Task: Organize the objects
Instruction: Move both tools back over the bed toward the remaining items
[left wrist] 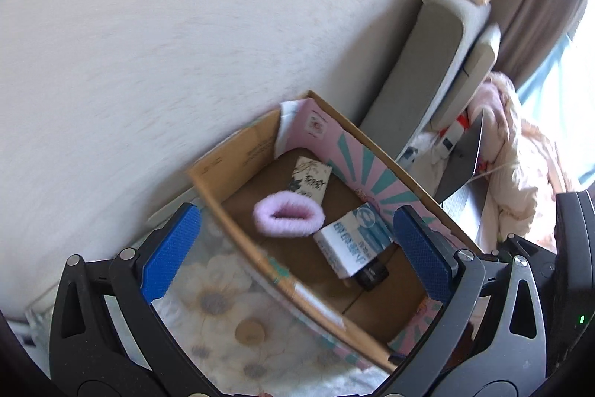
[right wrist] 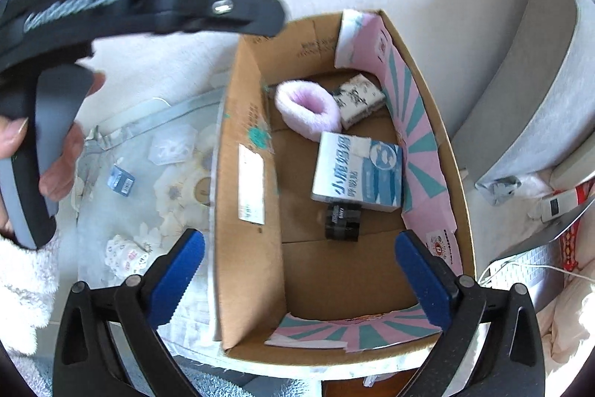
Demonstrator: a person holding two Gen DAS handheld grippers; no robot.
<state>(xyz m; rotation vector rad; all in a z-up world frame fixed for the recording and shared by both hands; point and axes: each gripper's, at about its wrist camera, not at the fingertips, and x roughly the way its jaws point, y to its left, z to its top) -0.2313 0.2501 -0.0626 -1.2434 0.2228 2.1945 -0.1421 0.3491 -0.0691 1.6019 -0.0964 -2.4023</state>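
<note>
Both pairs of fingers stand wide apart with nothing between them: the left gripper [left wrist: 297,248] and the right gripper [right wrist: 299,270] each hang empty above the cardboard box [right wrist: 247,121].

From the right wrist view, a small black box [right wrist: 343,222] lies on the box floor just beyond the fingers. A blue-and-white carton [right wrist: 359,170] touches its far side, then comes a fluffy pink band [right wrist: 306,114], with a patterned packet [right wrist: 359,97] at the far end. The same four things sit between the left fingers in the left wrist view, lower down and apart from the pads.

Outside the box, on the glass worktop [right wrist: 111,173] to its left, a small blue packet [right wrist: 121,179] and a white dotted bundle [right wrist: 124,253] are not yet put away. A hand [right wrist: 55,155] holds the left gripper above them.

By my reading, a drop into the box is finished, and the step in hand is going for the next loose thing. That calls for swinging one gripper out over the worktop, lowering it around the blue packet or the bundle, and closing. The packet lies flat, so the fingers would likely need to come low and straddle its edges.
</note>
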